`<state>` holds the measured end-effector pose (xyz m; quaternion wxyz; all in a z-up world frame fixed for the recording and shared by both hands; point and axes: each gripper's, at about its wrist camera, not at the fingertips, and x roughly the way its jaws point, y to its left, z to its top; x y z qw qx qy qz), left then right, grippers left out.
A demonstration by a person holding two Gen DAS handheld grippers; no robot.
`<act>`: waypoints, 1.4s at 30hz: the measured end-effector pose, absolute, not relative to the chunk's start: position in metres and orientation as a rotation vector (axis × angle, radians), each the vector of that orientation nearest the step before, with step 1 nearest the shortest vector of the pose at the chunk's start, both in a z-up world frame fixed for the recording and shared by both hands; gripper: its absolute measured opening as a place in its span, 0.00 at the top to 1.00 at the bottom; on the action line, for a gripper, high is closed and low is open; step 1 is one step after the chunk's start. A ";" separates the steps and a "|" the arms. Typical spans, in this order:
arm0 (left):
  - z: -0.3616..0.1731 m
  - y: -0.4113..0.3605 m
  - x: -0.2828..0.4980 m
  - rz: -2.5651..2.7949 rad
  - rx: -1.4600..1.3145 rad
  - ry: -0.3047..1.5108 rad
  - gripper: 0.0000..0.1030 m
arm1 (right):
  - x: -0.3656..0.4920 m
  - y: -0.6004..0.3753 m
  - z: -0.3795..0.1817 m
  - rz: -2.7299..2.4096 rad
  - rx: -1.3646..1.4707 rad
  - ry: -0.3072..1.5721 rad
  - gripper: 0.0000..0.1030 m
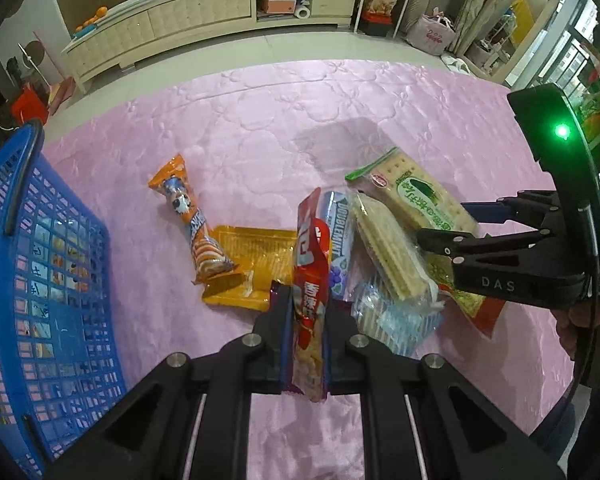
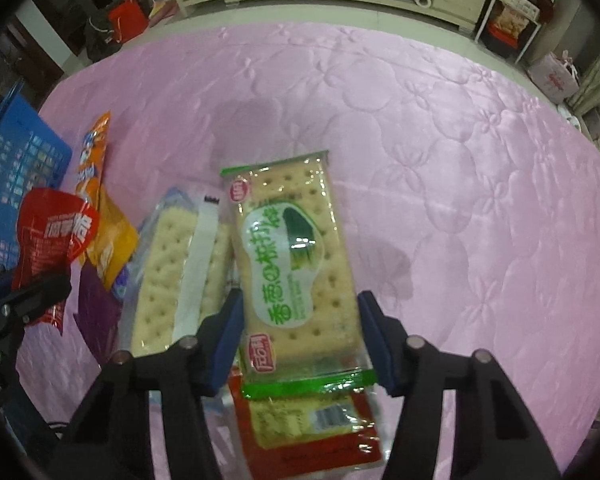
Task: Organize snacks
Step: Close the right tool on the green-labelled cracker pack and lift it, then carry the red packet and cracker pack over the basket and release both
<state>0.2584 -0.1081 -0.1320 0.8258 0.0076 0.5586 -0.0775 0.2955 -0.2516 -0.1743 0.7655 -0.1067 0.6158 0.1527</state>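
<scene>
My left gripper (image 1: 307, 308) is shut on a red snack packet (image 1: 310, 264), held upright above the pink cloth; the packet also shows in the right wrist view (image 2: 48, 236). My right gripper (image 2: 300, 320) is shut on a green-edged cracker pack (image 2: 296, 264), lifted off the pile; it also shows in the left wrist view (image 1: 416, 196). Below lie a clear cracker pack (image 2: 168, 276), a Doublemint gum pack (image 1: 340, 240), an orange tube snack (image 1: 192, 220), a yellow packet (image 1: 252, 260) and a red-edged packet (image 2: 312, 424).
A blue plastic basket (image 1: 40, 280) stands at the left on the pink quilted cloth (image 2: 440, 160); snacks show through its mesh. A cream cabinet (image 1: 204, 12) and shelves stand beyond the cloth's far edge.
</scene>
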 end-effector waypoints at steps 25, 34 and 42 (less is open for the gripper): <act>-0.039 -0.075 0.176 -0.233 -0.024 1.008 0.90 | 0.199 -0.249 -0.044 0.306 -0.165 1.167 0.43; 0.005 -0.029 0.142 -0.220 0.005 0.919 0.90 | 0.178 -0.207 -0.004 0.365 -0.053 1.082 0.43; 0.023 0.028 0.135 -0.159 0.009 0.895 0.90 | 0.176 -0.151 0.005 0.404 -0.076 1.061 0.42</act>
